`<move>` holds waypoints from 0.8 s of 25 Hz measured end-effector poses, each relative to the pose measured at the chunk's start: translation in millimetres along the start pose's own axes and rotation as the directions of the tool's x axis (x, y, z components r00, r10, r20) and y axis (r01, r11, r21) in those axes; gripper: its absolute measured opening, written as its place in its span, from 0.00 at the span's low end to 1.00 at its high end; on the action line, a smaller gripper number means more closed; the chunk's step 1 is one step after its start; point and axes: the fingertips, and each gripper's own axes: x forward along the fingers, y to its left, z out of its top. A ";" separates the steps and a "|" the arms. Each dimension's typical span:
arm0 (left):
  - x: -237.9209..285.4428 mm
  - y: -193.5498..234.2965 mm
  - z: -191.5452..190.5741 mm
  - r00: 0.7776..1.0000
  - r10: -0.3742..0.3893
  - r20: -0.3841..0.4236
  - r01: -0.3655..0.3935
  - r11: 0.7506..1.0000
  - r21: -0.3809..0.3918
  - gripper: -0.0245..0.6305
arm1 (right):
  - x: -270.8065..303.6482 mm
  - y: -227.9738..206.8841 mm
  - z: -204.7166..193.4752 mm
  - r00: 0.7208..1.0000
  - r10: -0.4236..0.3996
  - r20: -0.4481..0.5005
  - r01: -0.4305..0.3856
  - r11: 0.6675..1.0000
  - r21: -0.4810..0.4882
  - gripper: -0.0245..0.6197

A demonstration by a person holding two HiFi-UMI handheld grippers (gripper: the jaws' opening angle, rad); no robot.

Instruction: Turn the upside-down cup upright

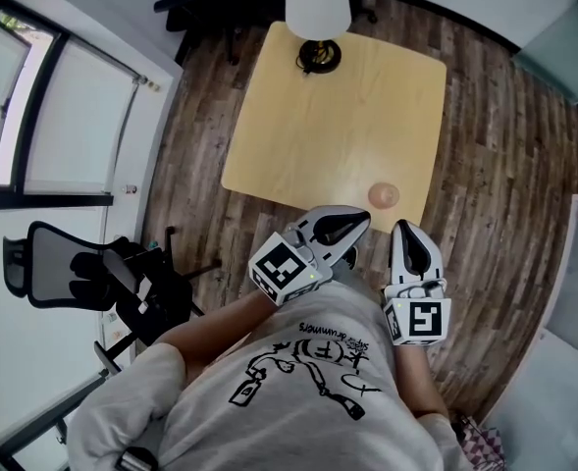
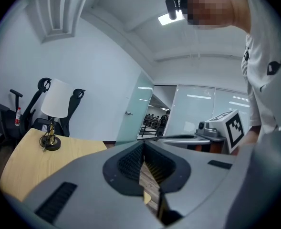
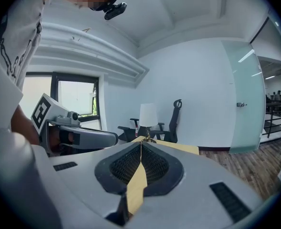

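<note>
Wooden table (image 1: 338, 126) bears the cup (image 1: 384, 195), mouth down, axis vertical.

We look at a light wooden table (image 1: 347, 116) on the plank floor (image 1: 504, 184), ahead of our jaws. A pinkish cup (image 1: 384, 195) sits near its closest edge, just beyond both pairs of jaws. A white-shaded lamp (image 1: 319, 55) stands at the far edge.

A pink cup (image 1: 384, 195) and a lamp (image 1: 318, 3) stand at opposite edges of the table (image 1: 347, 126).
</note>
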 end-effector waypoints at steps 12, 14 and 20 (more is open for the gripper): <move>36.6 9.6 -19.9 0.999 0.031 -0.034 -0.031 0.999 -0.007 0.05 | 10.5 -46.2 -19.2 0.997 0.081 0.005 -0.081 0.997 -0.014 0.08; 40.5 15.7 -25.7 0.998 0.038 -0.042 -0.039 0.999 -0.006 0.05 | 13.5 -48.4 -25.5 0.995 0.099 0.005 -0.099 0.995 -0.029 0.08; 49.0 27.4 -40.2 0.998 0.035 -0.053 -0.036 0.999 -0.011 0.05 | 22.7 -50.2 -45.3 0.992 0.124 0.003 -0.124 0.992 -0.007 0.08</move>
